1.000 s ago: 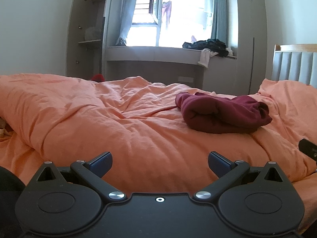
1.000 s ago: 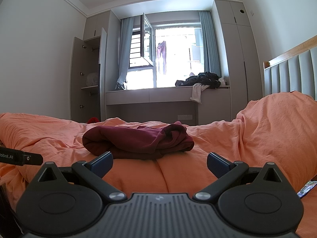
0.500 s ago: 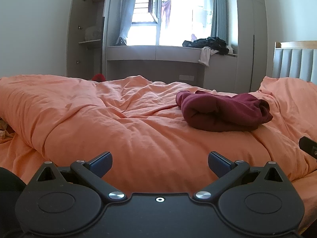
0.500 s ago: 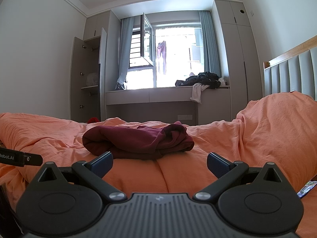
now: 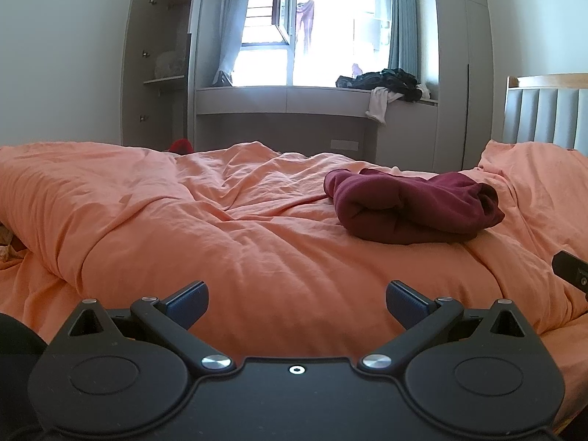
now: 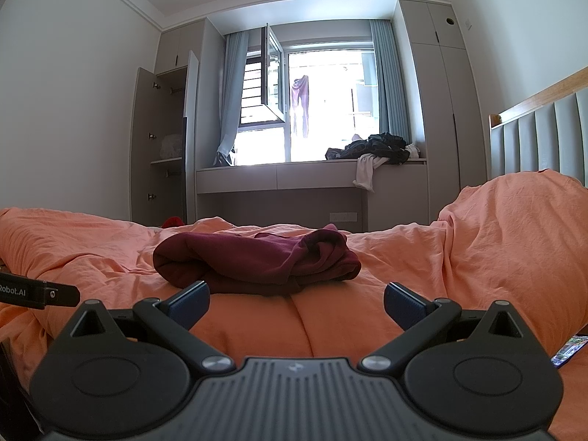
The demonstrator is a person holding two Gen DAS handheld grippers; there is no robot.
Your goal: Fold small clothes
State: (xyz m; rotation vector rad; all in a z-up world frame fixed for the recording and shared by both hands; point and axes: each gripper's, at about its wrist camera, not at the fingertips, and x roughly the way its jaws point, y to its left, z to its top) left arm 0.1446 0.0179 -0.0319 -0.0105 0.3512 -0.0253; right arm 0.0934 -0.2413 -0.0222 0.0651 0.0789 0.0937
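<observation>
A dark red garment (image 5: pixel 411 207) lies bunched in a loose roll on the orange duvet (image 5: pixel 183 220), ahead and to the right in the left wrist view. In the right wrist view the same garment (image 6: pixel 257 261) sits straight ahead, just beyond the fingertips. My left gripper (image 5: pixel 297 299) is open over bare duvet, well short of the garment and holding nothing. My right gripper (image 6: pixel 296 301) is open too, its blue-padded fingers apart and empty. Part of the right gripper's body (image 5: pixel 571 268) shows at the left wrist view's right edge.
A padded grey headboard (image 6: pixel 544 136) with a wooden top stands at the right. A raised hump of duvet (image 6: pixel 514 242) lies beside the garment. A window bench (image 6: pixel 312 176) beyond the bed carries a pile of dark clothes (image 6: pixel 371 149). A phone (image 6: pixel 569 351) lies at the right edge.
The left wrist view has tilted slightly upward, so the garment and duvet sit lower in frame. The right gripper and the garment have not moved.
</observation>
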